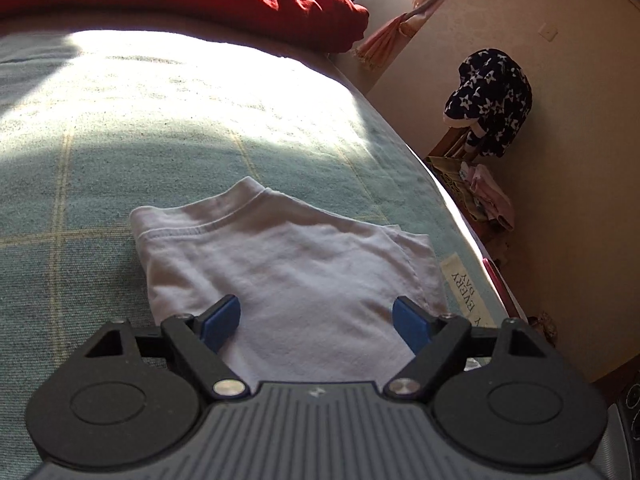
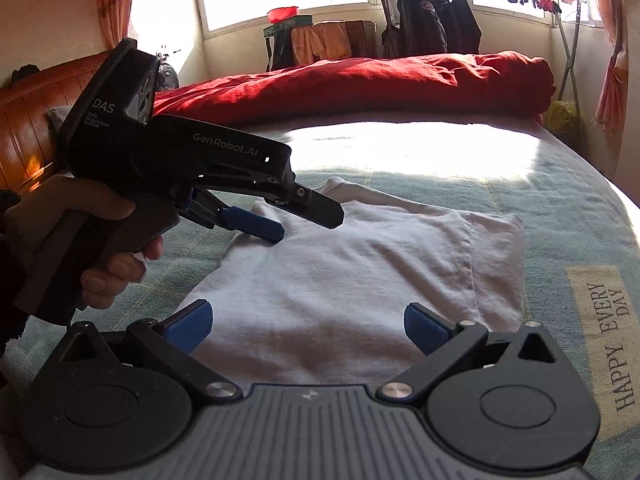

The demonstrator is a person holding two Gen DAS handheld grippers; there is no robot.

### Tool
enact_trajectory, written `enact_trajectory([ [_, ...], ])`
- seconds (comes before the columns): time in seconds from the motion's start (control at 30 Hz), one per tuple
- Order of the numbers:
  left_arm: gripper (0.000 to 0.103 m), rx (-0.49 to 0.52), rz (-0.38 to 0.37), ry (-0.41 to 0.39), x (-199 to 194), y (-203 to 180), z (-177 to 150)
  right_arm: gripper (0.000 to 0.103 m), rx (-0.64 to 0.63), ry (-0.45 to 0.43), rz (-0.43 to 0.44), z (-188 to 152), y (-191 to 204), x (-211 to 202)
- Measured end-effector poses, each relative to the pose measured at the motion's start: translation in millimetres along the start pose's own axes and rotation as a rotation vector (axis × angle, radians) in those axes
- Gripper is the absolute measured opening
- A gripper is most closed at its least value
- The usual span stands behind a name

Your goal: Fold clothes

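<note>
A folded white T-shirt point(image 2: 352, 280) lies flat on a bed covered by a pale green checked blanket point(image 2: 560, 216), toward the near edge, beside a sewn label reading "HAPPY EVERY DAY" point(image 2: 608, 336). The shirt's ribbed collar point(image 1: 248, 196) points toward the far side of the bed, where a crumpled red duvet point(image 2: 360, 84) is heaped. Bright sunlight falls across the blanket between shirt and duvet.

The left claw point(image 1: 318, 322) hangs low over the near part of the shirt, its blue pads spread wide with nothing between them. In the right wrist view, a hand point(image 2: 80, 240) holds this tool by its pistol grip over the shirt's left side. The right claw point(image 2: 308, 326) is also spread wide and empty, above the shirt's near edge.

Beyond the bed stand a clothes rack with dark jackets point(image 2: 432, 24) and a window. On the floor beside the bed, a star-patterned dark garment point(image 1: 492, 100) is draped over furniture.
</note>
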State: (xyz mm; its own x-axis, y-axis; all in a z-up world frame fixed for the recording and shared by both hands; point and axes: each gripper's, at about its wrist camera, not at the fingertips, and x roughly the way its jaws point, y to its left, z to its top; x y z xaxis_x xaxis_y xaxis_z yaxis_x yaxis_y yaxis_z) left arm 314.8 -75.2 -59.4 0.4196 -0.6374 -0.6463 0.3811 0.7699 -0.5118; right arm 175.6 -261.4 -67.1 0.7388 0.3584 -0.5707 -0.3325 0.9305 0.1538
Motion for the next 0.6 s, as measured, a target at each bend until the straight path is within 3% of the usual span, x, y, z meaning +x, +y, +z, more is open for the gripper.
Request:
enact_trajectory([
  [0.13,0.083,0.012,0.013,-0.023,-18,0,-4,0.103,0.013,0.047,0.031,-7,0,15],
  [0.3,0.083,0.016,0.040,-0.071,-44,3,-10,0.103,0.008,0.069,0.006,-12,0,15],
  [0.5,0.084,0.040,0.080,-0.097,-62,1,-10,0.103,0.042,0.004,0.073,10,8,10],
  [0.6,0.084,0.053,0.100,-0.089,-66,1,-14,0.103,0.028,0.067,0.066,3,13,25],
])
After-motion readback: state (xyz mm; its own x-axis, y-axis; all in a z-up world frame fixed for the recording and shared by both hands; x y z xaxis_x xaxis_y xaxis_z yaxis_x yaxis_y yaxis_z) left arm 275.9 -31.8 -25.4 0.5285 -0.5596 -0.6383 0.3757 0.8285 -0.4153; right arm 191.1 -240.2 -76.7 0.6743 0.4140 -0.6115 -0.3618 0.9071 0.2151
